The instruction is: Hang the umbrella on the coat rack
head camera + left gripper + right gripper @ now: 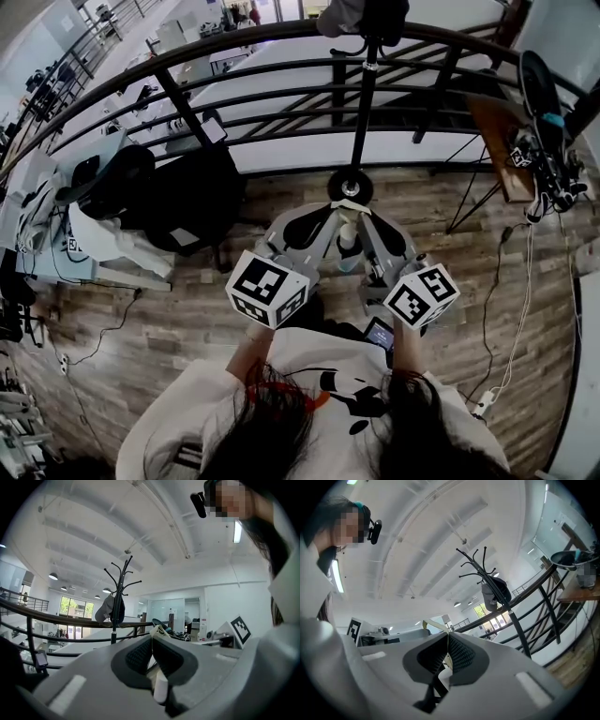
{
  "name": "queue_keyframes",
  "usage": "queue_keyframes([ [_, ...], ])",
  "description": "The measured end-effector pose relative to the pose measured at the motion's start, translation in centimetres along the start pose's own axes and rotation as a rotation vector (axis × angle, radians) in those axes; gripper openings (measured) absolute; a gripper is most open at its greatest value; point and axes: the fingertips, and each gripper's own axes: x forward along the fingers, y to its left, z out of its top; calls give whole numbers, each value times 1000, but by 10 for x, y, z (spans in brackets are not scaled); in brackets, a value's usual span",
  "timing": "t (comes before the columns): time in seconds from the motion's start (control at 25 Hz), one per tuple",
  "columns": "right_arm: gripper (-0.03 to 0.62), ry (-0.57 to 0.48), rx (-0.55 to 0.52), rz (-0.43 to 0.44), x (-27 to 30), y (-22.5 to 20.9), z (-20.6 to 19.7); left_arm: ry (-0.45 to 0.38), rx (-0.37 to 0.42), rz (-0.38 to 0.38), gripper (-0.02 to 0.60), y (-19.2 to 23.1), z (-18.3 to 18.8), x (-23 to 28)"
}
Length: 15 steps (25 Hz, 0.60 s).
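Note:
Both grippers meet in front of me in the head view, left gripper (331, 214) and right gripper (367, 217), tips together over a small folded umbrella with a pale handle (349, 238) hanging between them. The left gripper (151, 641) is shut on the umbrella's thin cream strap (158, 631), with the white handle (161, 689) below the jaws. The right gripper (447, 641) is shut on the same strap (433, 624). The black coat rack (363, 103) stands just beyond on its round base (350, 187). A grey cap (105, 610) hangs on the rack (486, 576).
A black curved railing (281, 70) runs behind the rack. A black bag (192, 202) and a white desk (103, 239) are at the left. A wooden table (495, 141) with gear stands at the right. Cables (511, 319) trail over the wood floor.

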Motion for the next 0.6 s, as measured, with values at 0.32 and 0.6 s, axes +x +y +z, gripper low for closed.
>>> queue_keyframes([
  [0.32, 18, 3, -5, 18, 20, -17, 5, 14, 12, 23, 2, 17, 2, 17],
  [0.6, 21, -5, -23, 1, 48, -47, 14, 4, 17, -3, 2, 44, 3, 51],
])
